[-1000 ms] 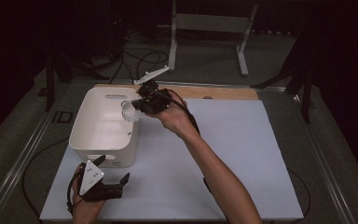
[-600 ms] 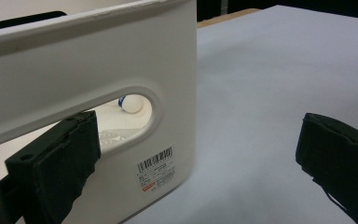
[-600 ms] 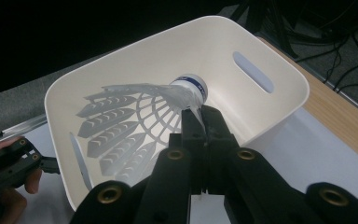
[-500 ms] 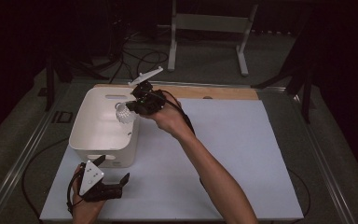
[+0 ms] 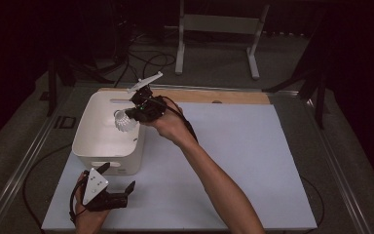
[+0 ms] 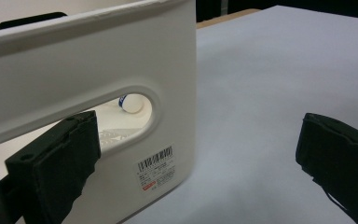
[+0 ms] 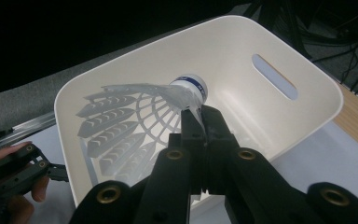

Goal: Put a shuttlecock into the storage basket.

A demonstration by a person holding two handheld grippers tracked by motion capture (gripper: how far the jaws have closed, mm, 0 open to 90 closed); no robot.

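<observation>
Metal stand [image 5: 217,29] — cables [image 5: 141,61] beyond table.

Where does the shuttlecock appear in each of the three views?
High view: shuttlecock over the white bin, held by the right gripper.
Left gripper view: its cork tip shows through the bin's handle slot.
Right gripper view: centre, pinched at the skirt.
Shared landmark: the white bin.

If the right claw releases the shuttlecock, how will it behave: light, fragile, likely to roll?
The shuttlecock is probably very light: its skirt is open mesh. The thin skirt may bend where the right claw pinches it. Dropped into the white bin, it would likely land cork-first, then roll in a curve.
</observation>
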